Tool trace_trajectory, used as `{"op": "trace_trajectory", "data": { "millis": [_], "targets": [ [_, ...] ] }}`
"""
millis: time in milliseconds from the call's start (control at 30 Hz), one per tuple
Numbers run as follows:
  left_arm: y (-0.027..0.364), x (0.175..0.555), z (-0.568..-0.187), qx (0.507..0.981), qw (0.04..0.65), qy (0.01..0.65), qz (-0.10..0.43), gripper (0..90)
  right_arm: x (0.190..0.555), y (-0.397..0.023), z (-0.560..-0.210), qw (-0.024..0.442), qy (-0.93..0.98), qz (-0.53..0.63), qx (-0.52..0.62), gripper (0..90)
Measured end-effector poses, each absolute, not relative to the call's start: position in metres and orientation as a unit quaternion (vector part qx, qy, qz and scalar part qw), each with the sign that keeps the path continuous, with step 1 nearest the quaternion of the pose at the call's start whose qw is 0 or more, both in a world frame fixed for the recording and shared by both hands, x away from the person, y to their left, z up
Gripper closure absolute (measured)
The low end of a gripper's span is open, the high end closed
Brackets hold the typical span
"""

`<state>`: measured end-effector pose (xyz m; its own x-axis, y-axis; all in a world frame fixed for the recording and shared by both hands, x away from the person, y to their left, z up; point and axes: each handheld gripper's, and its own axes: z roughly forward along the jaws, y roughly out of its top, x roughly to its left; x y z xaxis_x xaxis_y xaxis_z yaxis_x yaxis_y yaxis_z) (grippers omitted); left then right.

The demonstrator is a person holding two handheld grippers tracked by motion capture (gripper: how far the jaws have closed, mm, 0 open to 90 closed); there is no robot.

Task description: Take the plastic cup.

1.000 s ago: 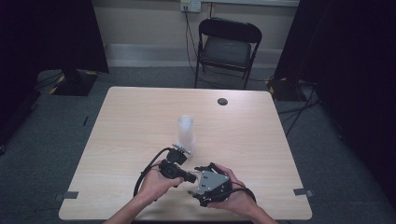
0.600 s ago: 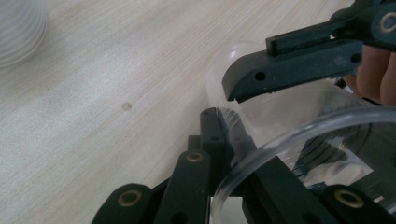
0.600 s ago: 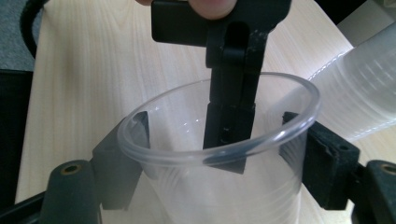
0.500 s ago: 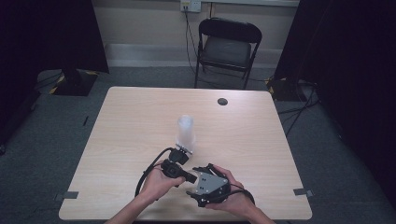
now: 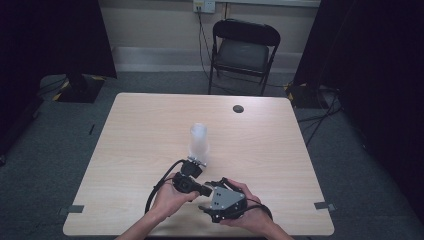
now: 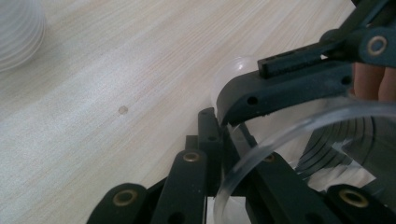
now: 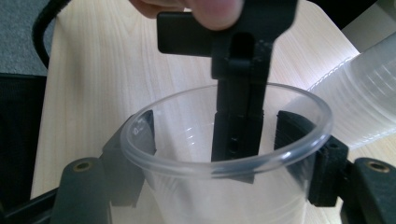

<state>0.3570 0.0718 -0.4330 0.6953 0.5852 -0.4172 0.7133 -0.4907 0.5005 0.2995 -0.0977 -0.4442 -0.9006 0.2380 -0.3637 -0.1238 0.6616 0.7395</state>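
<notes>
Cup (image 7: 224, 154), clear plastic, sits at lower centre of the right gripper view, the right gripper (image 7: 224, 140) having just been closing on its outer walls. Left gripper (image 7: 238, 121) is clamped on the cup's rim from above, one jaw inside. Stack of cups (image 5: 198, 140) stands mid-worktop (image 5: 140, 130), just beyond both. Chair (image 5: 243, 50) stands beyond the far edge.

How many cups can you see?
1 loose cup, at the table's near edge; more nest in a stack mid-table, their number hidden.
</notes>
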Motion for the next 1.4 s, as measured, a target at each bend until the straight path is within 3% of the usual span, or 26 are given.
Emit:
{"op": "trace_trajectory", "data": {
  "millis": [1067,1400],
  "targets": [
    [0.088,0.353,-0.423,0.818,0.433,0.374,-0.061,77.5,0.314,-0.112,-0.435,0.234,0.867,0.430,0.093,31.4],
    [0.090,0.350,-0.419,0.809,0.465,0.359,-0.025,60.2,0.319,-0.122,-0.435,0.239,0.862,0.431,0.122,31.6]
  ]
}}
